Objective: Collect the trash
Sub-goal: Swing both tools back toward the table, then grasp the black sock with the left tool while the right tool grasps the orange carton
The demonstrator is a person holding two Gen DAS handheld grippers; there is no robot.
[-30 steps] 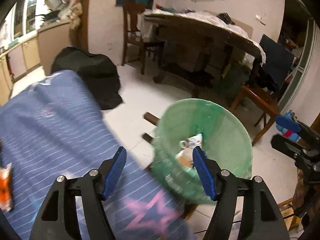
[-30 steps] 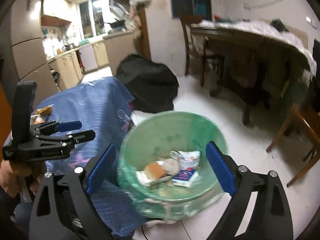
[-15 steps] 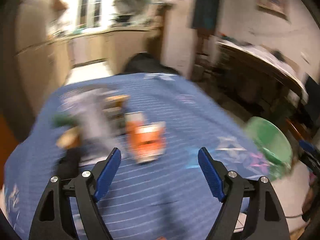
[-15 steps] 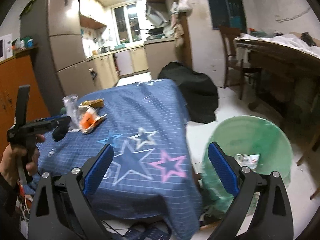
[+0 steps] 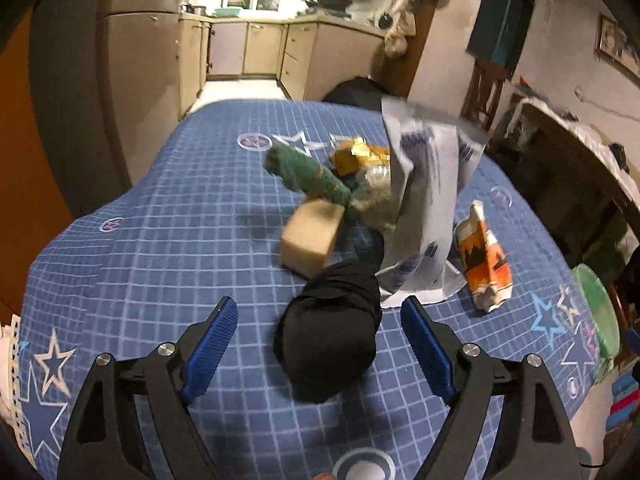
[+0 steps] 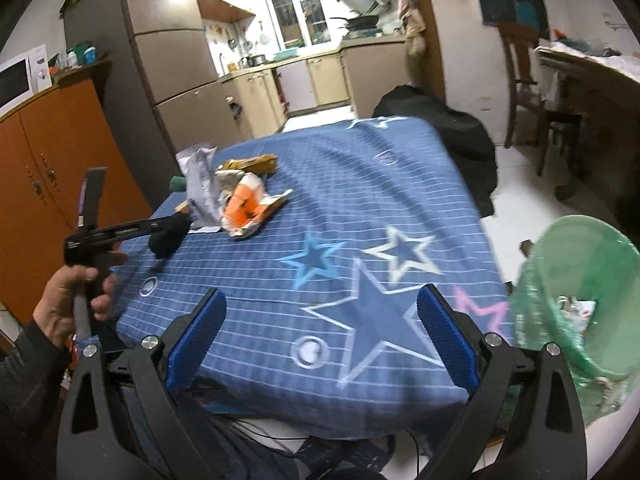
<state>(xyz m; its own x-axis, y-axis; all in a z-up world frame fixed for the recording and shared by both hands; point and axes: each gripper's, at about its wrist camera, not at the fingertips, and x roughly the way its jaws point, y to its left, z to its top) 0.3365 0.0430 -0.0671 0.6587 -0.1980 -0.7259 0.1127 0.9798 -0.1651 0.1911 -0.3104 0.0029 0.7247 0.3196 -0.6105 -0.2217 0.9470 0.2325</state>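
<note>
A pile of trash lies on the blue star-patterned tablecloth (image 5: 160, 208): a black bundle (image 5: 332, 332), a tan box (image 5: 310, 238), a green knitted roll (image 5: 308, 174), a grey-white wrapper (image 5: 428, 200), an orange wrapper (image 5: 484, 258) and a gold wrapper (image 5: 360, 154). My left gripper (image 5: 320, 356) is open, with its jaws on either side of the black bundle's near end. My right gripper (image 6: 320, 344) is open and empty over the table's near corner. The green-lined bin (image 6: 580, 288) with trash in it stands to its right.
The left gripper and the hand holding it show at the table's left edge in the right wrist view (image 6: 120, 232). An orange cabinet (image 6: 48, 152), a fridge (image 6: 168, 64), a black bag (image 6: 452, 128) on the floor and a wooden chair (image 6: 528, 80) surround the table.
Both grippers have swung away from the bin to the table. My left gripper has moved up to the trash pile and now straddles the black bundle.
</note>
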